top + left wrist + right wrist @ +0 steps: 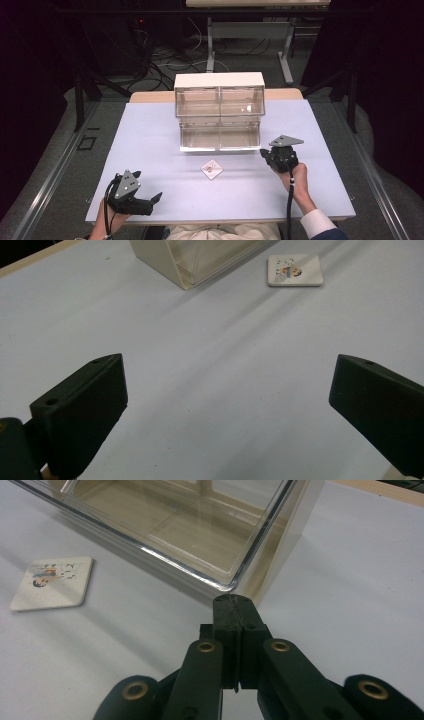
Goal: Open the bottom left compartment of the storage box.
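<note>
High view: clenched right tool (265,152) at clear drawer unit (220,111), released left tool (156,197), card (212,169) between.

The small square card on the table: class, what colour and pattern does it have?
The card is white with a small multicoloured printed picture, clearest in the right gripper view.

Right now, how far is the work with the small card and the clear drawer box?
Done: the lower drawers look pulled open. In hand: the right gripper is shut on nothing, at the box's front right corner; the left gripper rests open. Left: the card lies flat on the table, untouched.
</note>
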The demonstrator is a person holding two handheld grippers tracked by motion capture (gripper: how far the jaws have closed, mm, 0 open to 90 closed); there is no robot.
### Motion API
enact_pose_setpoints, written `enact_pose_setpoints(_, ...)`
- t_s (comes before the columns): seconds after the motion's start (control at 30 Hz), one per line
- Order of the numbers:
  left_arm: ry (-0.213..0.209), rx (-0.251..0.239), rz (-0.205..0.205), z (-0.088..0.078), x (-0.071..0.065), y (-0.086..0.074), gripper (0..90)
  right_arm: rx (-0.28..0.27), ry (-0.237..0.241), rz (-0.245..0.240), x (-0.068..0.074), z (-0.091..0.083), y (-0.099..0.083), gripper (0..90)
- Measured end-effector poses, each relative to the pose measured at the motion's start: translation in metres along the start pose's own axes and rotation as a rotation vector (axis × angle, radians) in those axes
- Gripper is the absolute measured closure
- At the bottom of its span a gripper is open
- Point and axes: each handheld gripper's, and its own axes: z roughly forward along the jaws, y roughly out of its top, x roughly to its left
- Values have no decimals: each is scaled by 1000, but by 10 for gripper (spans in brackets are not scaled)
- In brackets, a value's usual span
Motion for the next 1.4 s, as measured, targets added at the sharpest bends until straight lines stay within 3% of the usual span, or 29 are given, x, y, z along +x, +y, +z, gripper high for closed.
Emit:
enact_pose_setpoints(0.77,-9,-1,-1,-1,-1,0,20,-1,-7,8,1,0,0,900)
enact_pose_setpoints(1.4,-4,-3,9,-1,-1,0,21,-33,-3,8,2,-4,2,900)
